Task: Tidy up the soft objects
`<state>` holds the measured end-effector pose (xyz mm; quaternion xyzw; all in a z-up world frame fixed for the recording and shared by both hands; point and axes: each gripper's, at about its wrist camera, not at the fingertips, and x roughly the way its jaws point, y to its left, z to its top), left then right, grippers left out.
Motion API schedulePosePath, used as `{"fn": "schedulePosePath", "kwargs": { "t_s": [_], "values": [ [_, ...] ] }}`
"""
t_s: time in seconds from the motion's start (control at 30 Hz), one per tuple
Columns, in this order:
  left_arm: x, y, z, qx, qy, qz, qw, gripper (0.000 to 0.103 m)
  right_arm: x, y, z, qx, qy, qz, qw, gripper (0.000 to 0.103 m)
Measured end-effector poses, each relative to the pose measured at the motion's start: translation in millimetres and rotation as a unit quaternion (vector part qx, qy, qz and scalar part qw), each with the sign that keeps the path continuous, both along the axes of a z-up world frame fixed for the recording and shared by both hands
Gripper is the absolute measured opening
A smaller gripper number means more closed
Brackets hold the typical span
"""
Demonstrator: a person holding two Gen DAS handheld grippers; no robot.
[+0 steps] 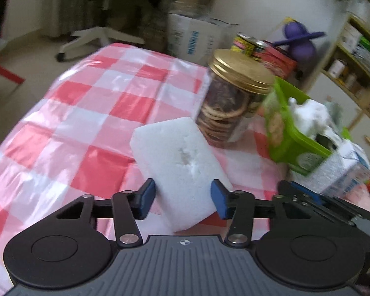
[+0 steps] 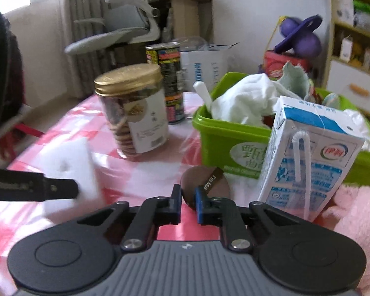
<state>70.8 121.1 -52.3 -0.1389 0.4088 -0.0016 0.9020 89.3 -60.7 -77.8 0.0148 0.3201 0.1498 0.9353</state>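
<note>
Gripping the white rectangular foam sponge (image 1: pixel 178 165), left tongs (image 1: pixel 182 198) are pinching its near end, long axis angling away up-left. Right tongs (image 2: pixel 187 203) are sitting narrow, seemingly empty. Green plastic tub (image 1: pixel 292 133) of cloths is waiting forward-right of the sponge.

Open cloth, my left side: the checked tablecloth (image 1: pixel 91 113) lies bare from the near edge to the far edge; I see a wide passage there.
Centre obstacle: the cookie jar (image 2: pixel 133 108) stands upright, with a printed can (image 2: pixel 170 81) just behind it.
Right obstacle: the green bin (image 2: pixel 224 133) is heaped with white cloth (image 2: pixel 244 101) above its rim.
Near right: the milk carton (image 2: pixel 310 157) stands against the bin's front wall, beside my right gripper (image 2: pixel 187 203).
Gap jar to bin: a narrow strip of cloth.
My left jaws: filled by the white sponge (image 1: pixel 177 170).
</note>
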Motion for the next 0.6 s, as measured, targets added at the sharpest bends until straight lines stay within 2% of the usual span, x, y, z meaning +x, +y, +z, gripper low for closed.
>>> {"fn": "schedulePosePath", "kwargs": {
  "t_s": [0.1,0.17,0.2,0.23,0.27,0.3,0.33,0.43,0.57,0.6],
  "values": [
    [-0.7,2.2,0.9,-0.015,0.001,-0.033,0.9993,0.042,-5.4,-3.7,5.6,0.009,-0.002,0.016,1.0,0.0],
    [-1.6,2.0,1.2,-0.014,0.002,-0.039,0.9991,0.044,-7.5,-3.3,6.3,0.005,-0.005,0.015,1.0,0.0],
    [-2.1,1.8,1.5,-0.014,0.001,-0.038,0.9992,0.045,-6.4,-2.5,5.9,0.0,-0.003,0.009,1.0,0.004],
    [-2.8,1.4,1.9,-0.012,-0.001,-0.032,0.9994,0.05,-4.9,-1.6,4.6,-0.004,-0.002,0.003,1.0,0.018],
    [-3.0,0.6,2.1,-0.011,-0.002,-0.031,0.9995,0.053,-3.3,-0.8,3.4,-0.005,-0.001,-0.003,1.0,0.026],
    [-3.3,-0.8,2.2,-0.008,-0.003,-0.032,0.9995,0.061,-1.9,-0.2,1.5,-0.006,-0.002,-0.01,1.0,0.039],
    [-3.7,-2.7,2.4,-0.004,-0.005,-0.031,0.9995,0.065,0.5,1.6,-0.5,-0.011,-0.003,-0.015,1.0,0.042],
    [-1.6,-4.8,1.7,-0.007,-0.004,-0.026,0.9996,0.071,8.7,7.9,-8.3,-0.021,0.012,-0.009,1.0,0.042],
    [5.6,-6.1,-4.4,-0.025,0.017,0.023,0.9993,0.078,13.3,18.6,-15.7,-0.055,0.009,-0.015,0.998,0.043],
    [7.2,-7.0,-5.9,-0.03,0.022,0.031,0.9988,0.078,13.6,21.0,-16.2,-0.062,0.007,-0.017,0.998,0.039]
  ]
}}
